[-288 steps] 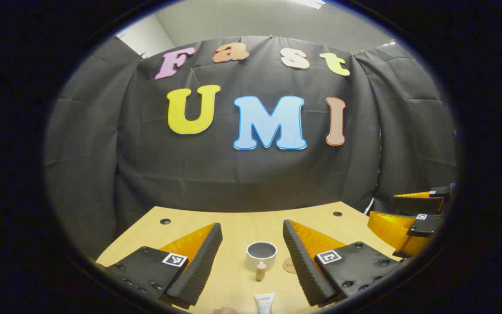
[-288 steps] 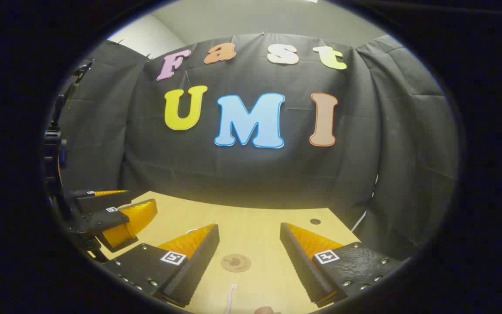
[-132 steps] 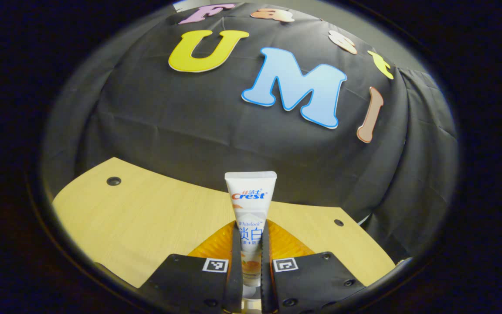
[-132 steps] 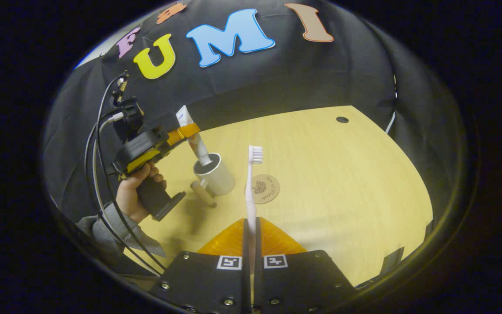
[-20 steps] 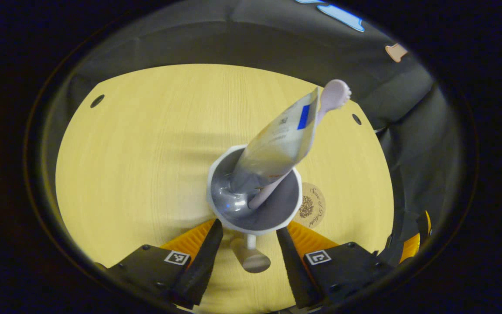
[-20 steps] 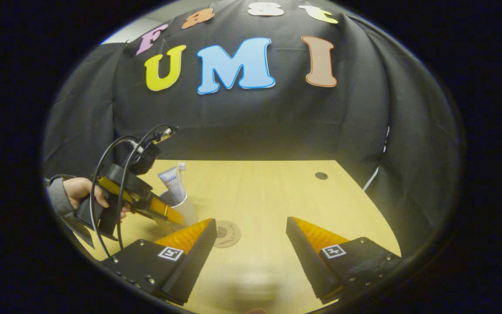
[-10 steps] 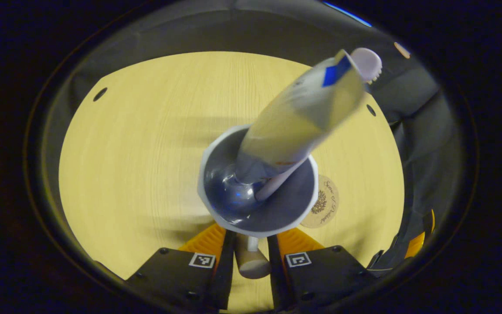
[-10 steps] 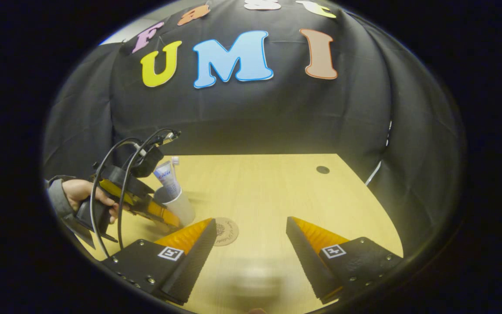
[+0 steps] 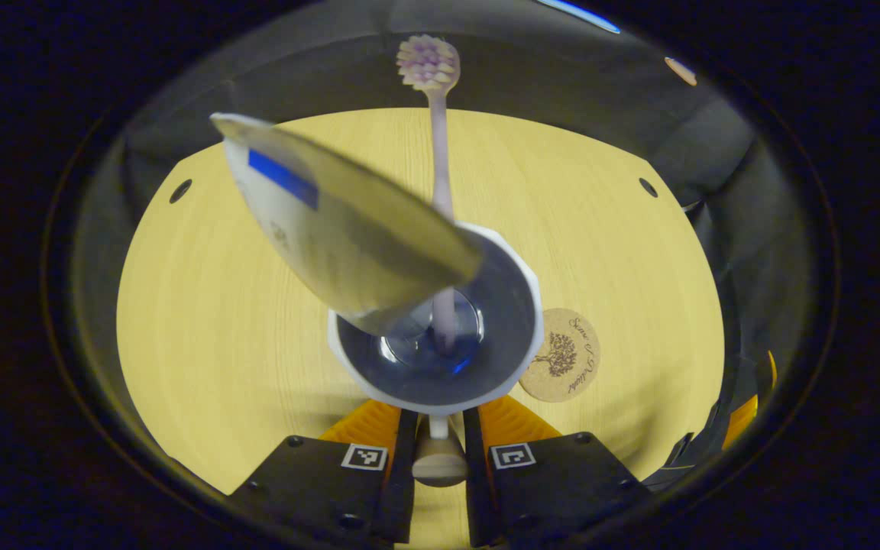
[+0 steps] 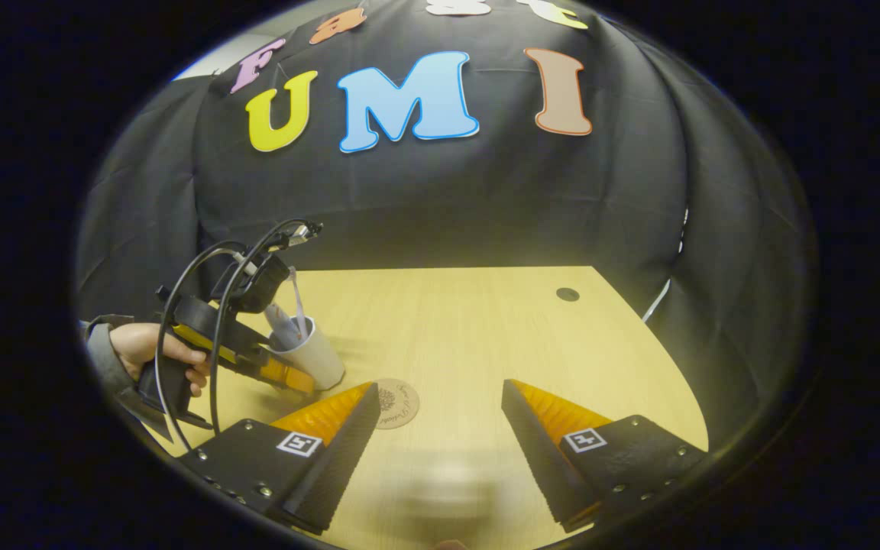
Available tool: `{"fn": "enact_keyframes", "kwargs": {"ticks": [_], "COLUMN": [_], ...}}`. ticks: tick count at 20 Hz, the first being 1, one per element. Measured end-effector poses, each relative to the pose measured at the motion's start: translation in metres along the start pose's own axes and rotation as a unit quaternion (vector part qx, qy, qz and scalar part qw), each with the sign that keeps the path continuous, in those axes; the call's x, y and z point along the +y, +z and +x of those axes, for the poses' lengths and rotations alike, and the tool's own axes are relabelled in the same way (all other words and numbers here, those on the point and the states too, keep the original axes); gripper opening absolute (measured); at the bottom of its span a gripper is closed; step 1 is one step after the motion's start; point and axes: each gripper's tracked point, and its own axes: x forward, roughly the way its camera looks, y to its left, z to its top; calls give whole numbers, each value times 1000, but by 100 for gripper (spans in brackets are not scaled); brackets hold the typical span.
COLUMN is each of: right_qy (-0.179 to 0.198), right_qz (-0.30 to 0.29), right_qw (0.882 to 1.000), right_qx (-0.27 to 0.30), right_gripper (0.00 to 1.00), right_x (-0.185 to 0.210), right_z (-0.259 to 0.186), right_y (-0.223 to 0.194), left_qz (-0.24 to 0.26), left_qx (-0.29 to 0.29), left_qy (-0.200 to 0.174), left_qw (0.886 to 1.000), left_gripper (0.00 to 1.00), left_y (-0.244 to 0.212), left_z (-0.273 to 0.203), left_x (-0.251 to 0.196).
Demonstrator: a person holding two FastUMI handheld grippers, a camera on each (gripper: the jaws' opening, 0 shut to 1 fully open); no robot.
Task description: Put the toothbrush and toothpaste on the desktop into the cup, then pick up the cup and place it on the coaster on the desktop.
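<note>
White cup (image 9: 440, 386), toothbrush (image 9: 438, 153) and toothpaste (image 9: 333, 221) inside: your left gripper (image 9: 438, 458) clamps its wooden handle (image 9: 438, 462); right gripper (image 10: 440, 428) gapes, holding nothing.

This is a small test booth, not a real home. Black cloth (image 10: 440, 191) hangs all around as walls. One bare wooden desk (image 10: 470, 321) with little round holes (image 10: 567, 294) stands inside it.
</note>
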Motion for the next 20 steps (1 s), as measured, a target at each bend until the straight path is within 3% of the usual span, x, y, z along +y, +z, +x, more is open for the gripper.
{"fn": "enact_keyframes", "kwargs": {"ticks": [4, 12, 20], "right_qy": [0, -9, -24], "right_qz": [3, 16, 44], "right_qw": [1000, 1000, 999], "right_qx": [0, -1, 8], "right_gripper": [99, 99, 99], "right_x": [-2, -18, -41], "right_z": [-3, -11, -18], "right_y": [0, -4, -14], "left_qz": [28, 70, 93], "left_qx": [-11, 14, 44], "left_qy": [-2, -42, -38], "left_qw": [1000, 997, 994], "left_gripper": [34, 34, 35], "left_y": [5, -15, -30], "left_z": [-12, -7, 16], "left_x": [-17, -88, -113]}}
